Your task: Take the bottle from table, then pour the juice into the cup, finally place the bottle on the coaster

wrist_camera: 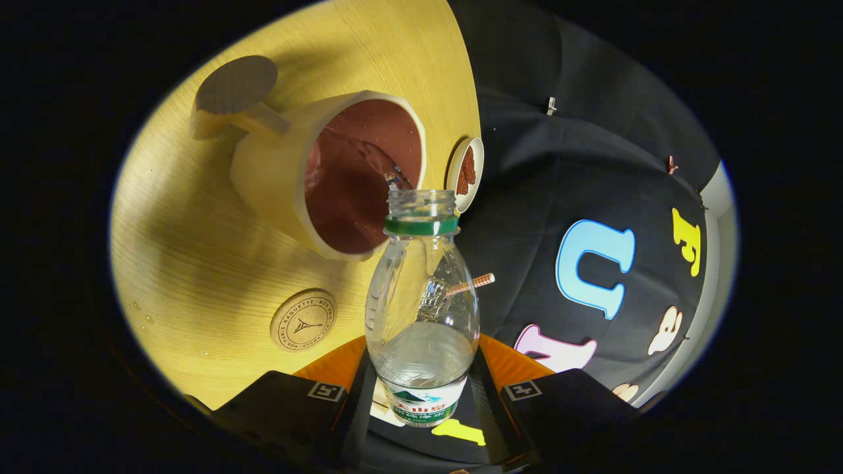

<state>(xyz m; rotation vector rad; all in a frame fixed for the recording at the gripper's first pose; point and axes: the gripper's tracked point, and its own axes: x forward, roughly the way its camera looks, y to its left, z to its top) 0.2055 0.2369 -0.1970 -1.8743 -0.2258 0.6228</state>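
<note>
The tongs [421, 401] are closed on the lower body of a clear plastic bottle with a green neck ring [421, 296], one finger pressing each side of it near its label. The bottle has no cap on and is tipped forward, its open mouth reaching over the near rim of a cream-coloured cup with a brown inside [342, 178]. A thin stream of clear liquid [385, 164] runs from the bottle's mouth into the cup, and some liquid is pooled in the lower part of the bottle, just ahead of the fingers.

The cup stands on the light wooden table [191, 263], beyond the fingers and a little to the left. It has a straight handle that points to the far left and ends in a round flat disc [236, 85].

A round cork coaster with a dark printed ring and emblem [303, 320] lies flat on the table to the left of the bottle, nearer than the cup and apart from it. A few small droplets sit on the table farther left of the coaster.

Just right of the cup, at the table's edge, stands a small white dish holding something reddish-brown [466, 174]. A striped paper straw [475, 283] shows behind the bottle's right side.
</note>
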